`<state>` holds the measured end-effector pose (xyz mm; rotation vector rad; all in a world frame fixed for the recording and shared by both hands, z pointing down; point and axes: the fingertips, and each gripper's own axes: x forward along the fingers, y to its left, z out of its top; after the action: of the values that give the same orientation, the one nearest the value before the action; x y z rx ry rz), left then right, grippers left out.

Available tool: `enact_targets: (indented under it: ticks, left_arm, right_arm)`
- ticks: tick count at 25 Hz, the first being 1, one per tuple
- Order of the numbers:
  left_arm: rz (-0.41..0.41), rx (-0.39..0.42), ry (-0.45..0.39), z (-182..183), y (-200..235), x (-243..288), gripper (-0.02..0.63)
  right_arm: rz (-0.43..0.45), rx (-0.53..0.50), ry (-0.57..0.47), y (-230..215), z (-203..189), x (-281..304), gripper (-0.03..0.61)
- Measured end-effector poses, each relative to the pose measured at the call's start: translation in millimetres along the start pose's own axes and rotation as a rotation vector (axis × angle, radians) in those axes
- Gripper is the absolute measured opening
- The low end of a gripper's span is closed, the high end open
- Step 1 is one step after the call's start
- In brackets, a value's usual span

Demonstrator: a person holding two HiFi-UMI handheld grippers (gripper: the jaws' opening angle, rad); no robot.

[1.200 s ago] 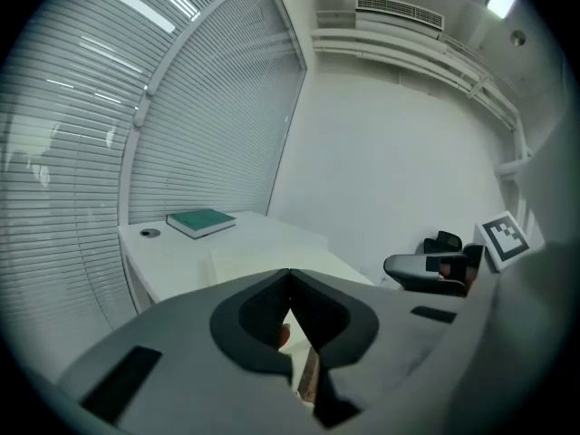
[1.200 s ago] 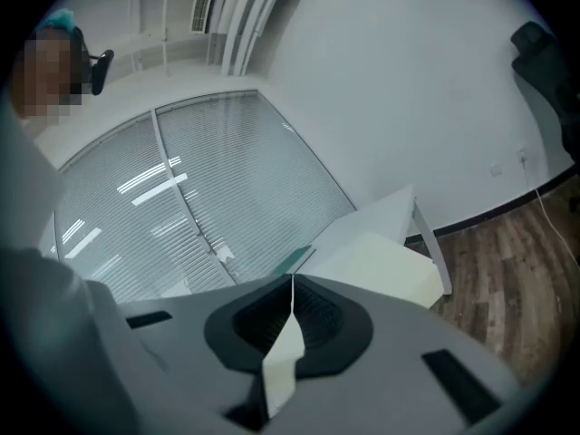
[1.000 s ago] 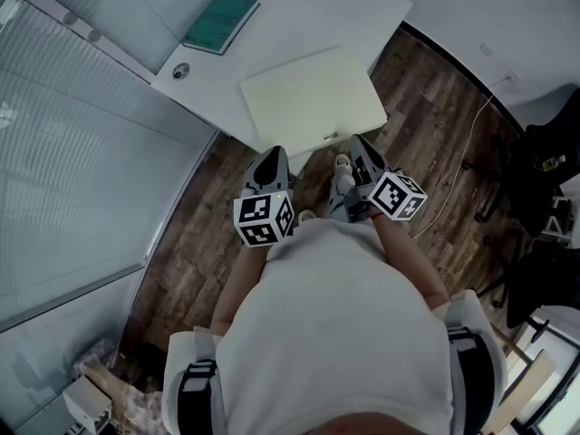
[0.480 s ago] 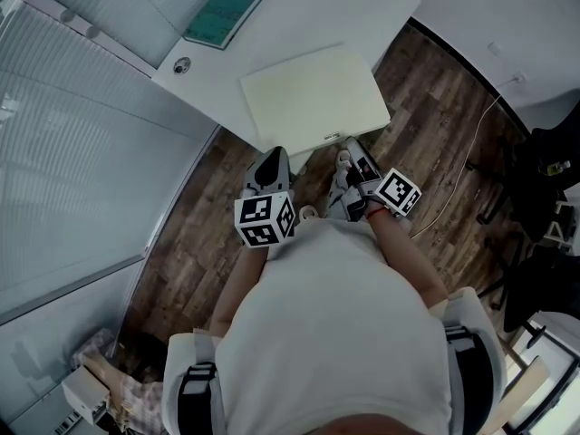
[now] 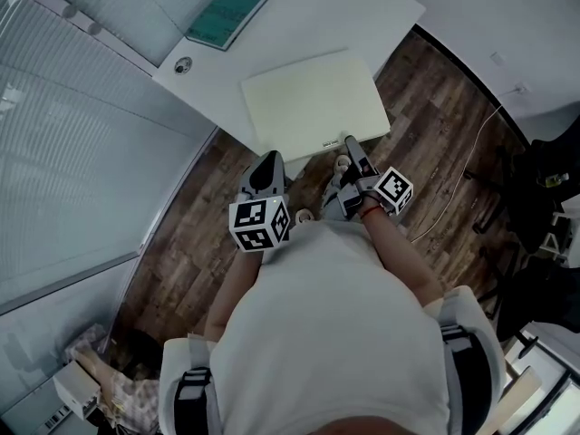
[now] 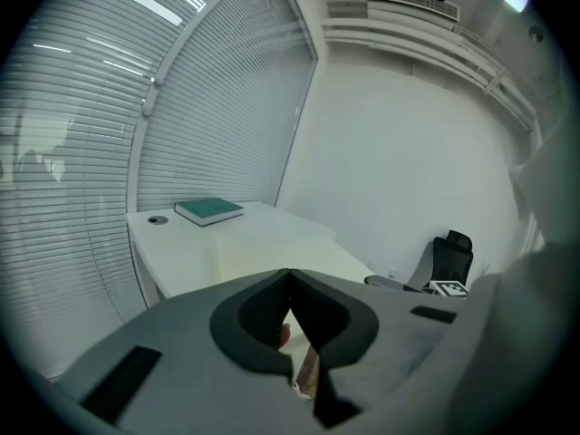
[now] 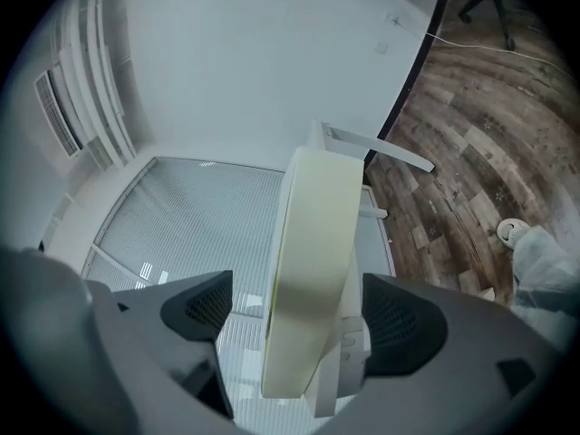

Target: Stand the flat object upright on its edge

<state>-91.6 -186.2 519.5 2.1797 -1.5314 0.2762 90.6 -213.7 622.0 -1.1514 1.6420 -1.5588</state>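
Reached forward since a second ago: right gripper (image 5: pixel 347 143) now at the near edge of the cream flat board (image 5: pixel 313 102), fingers (image 7: pixel 204 311) opening wide with that edge between them and the pads clear of it. Board lying flat at the front of the white table (image 5: pixel 272 34); green book (image 5: pixel 227 14) well apart at the far corner. Left gripper (image 5: pixel 267 159) held back off the table, its fingers closed together on nothing. Step in hand, by judgement: approach for the grasp, upending not yet begun. Next: close on the near edge, then tip up about the far edge, guarding against sliding.
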Motion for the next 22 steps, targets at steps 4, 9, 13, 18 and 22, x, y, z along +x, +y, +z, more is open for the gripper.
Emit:
enact_targets:
  ticks: [4, 9, 13, 18, 22]
  left_arm:
    - [0.009, -0.004, 0.000, 2, 3, 3, 0.017]
    - [0.011, 0.005, -0.002, 6, 3, 7, 0.017]
    - [0.022, 0.011, 0.003, 6, 3, 7, 0.017]
    - [0.038, 0.005, -0.001, 7, 6, 8, 0.017]
    - [0.056, -0.002, -0.002, 7, 11, 7, 0.017]
  right_arm:
    - [-0.011, 0.045, -0.024, -6, 5, 13, 0.434]
    - [-0.013, 0.060, -0.057, -9, 13, 29, 0.434]
    - [0.000, 0.065, -0.075, -9, 16, 39, 0.434]
    - [-0.001, 0.060, -0.071, -12, 19, 51, 0.434]
    - [-0.001, 0.061, -0.071, -11, 20, 61, 0.434]
